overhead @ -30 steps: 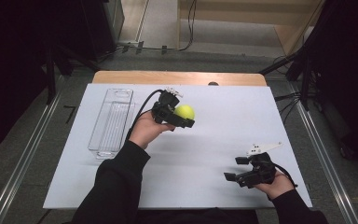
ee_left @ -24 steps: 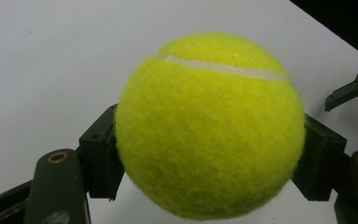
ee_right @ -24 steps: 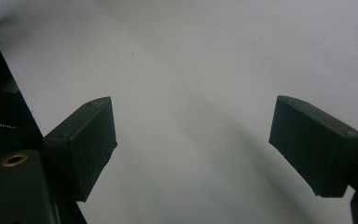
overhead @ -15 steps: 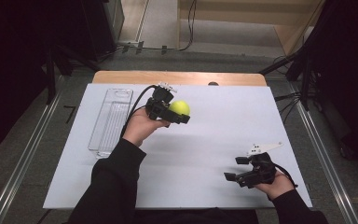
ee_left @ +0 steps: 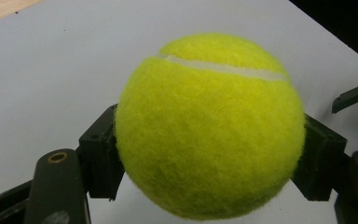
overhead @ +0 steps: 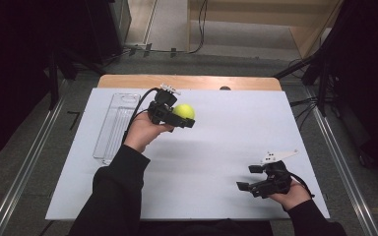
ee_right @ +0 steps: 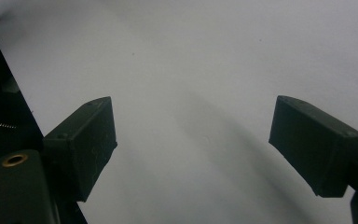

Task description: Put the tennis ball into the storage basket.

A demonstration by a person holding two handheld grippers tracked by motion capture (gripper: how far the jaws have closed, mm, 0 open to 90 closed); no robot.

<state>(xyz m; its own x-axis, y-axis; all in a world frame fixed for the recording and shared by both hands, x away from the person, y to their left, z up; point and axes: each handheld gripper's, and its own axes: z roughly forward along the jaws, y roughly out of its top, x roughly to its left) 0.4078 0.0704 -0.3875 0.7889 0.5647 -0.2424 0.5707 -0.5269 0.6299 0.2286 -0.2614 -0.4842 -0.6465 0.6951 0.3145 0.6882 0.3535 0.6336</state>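
I've nudged the left hand-held gripper (overhead: 183, 118), still pinching the tennis ball (overhead: 184, 111), closer to the clear tray (overhead: 112, 129); right hand-held gripper (overhead: 249, 177) stays spread.

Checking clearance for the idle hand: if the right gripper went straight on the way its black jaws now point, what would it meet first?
Probably nothing but the bare white table sheet. The right gripper has open, empty jaws aimed low across it. How soon it would touch is unclear.
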